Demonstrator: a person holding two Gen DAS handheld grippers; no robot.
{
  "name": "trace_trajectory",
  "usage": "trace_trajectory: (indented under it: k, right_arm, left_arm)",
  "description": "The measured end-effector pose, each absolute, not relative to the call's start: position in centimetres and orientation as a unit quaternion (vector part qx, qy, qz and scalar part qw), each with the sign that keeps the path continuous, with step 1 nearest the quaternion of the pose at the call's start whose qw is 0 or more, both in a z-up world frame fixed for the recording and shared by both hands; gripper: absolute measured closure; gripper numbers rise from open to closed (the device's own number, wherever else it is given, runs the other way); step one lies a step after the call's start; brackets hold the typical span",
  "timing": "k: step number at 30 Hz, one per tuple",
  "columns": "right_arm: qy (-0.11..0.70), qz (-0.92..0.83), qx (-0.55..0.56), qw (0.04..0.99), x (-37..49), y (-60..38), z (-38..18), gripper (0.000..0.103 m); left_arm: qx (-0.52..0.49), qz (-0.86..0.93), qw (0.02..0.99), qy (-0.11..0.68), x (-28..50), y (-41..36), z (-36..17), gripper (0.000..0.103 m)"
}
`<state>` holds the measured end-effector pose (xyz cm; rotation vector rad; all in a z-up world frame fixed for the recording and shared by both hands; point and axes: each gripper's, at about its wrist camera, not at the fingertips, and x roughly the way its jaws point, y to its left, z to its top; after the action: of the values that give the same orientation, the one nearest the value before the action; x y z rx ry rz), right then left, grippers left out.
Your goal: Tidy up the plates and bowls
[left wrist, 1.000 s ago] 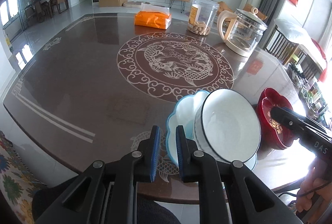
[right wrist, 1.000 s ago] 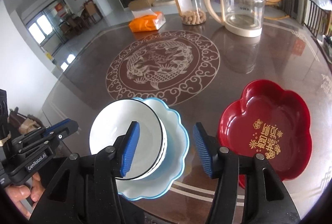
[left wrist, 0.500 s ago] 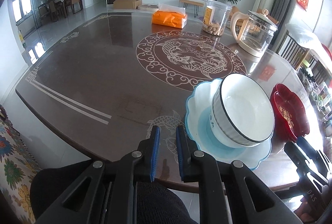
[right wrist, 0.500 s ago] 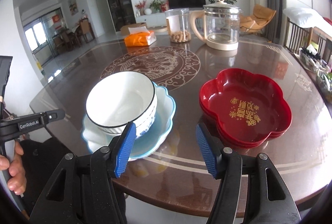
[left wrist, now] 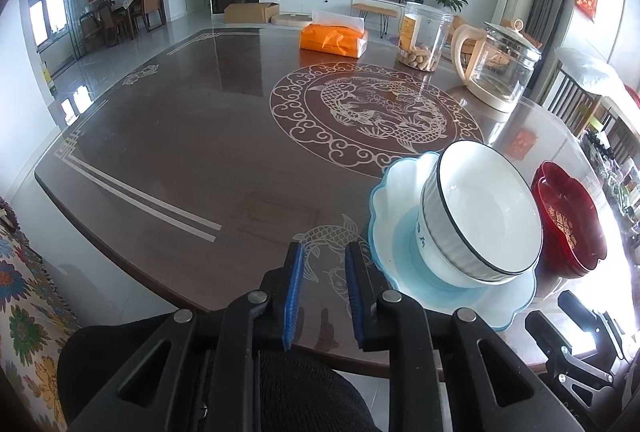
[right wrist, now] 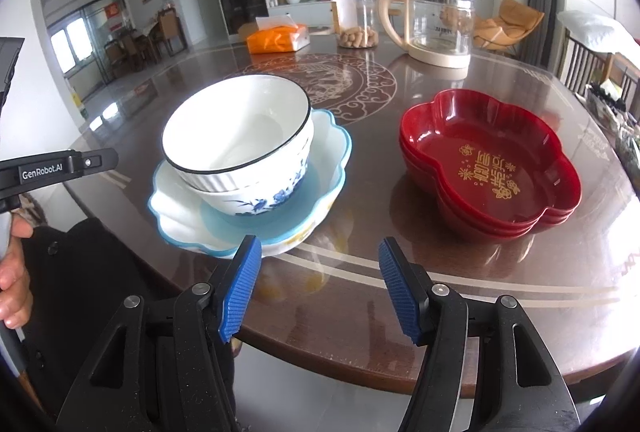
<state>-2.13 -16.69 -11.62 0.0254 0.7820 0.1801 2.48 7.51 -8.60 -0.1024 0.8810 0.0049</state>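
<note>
The dark brown glossy worktop [right wrist: 460, 272] with its pale dragon medallion carried everything. A second earlier both wrist views looked steeply down on the dishes from close above; by this moment both had drawn back toward the near edge, so the crockery sat further ahead and lower in view.

The red flower-shaped lacquer plates [right wrist: 492, 167], stacked three or so deep and lettered in gold, lay on the right, apart from the other pile. To their left the pale blue scalloped plate [right wrist: 332, 151] sat near the worktop's edge. On it rested the white ribbed bowl with a dark rim [right wrist: 240, 135], nested in a blue-flowered bowl [right wrist: 256, 201] beneath; the upper one leaned a little.

The right gripper [right wrist: 320, 288] stood spread and was opening further, nothing between its blue pads, aimed at the bare worktop between the two piles. The left gripper [left wrist: 322, 292], pressed nearly together a second before, was now opening, a narrow gap showing and nothing in it; it hung just left of the scalloped plate.

Neither gripper touched any dish. I judged that the stacking looked finished or nearly so: bowls together on one plate, red plates together, both grippers backing off empty.
</note>
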Motion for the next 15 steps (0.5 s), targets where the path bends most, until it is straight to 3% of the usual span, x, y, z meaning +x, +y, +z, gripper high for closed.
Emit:
trace_trajectory:
  k: [1,3,15]
  right_arm:
    - [0.382,0.087,0.010,0.920,-2.12,-16.57,-11.75,0.036]
    - [0.385,0.088,0.007,0.919,-2.22,-16.38,-11.90,0.036]
    - [0.397,0.085,-0.005,0.914,-1.81,-15.96,-12.49,0.036]
  left_arm:
    - [-0.052,0.003,0.905,0.423,2.48,7.54,-8.65,0.066]
    - [-0.053,0.012,0.911,0.408,2.16,7.61,-8.51,0.038]
    - [-0.059,0.005,0.913,0.403,2.30,8.38,-8.58,0.031]
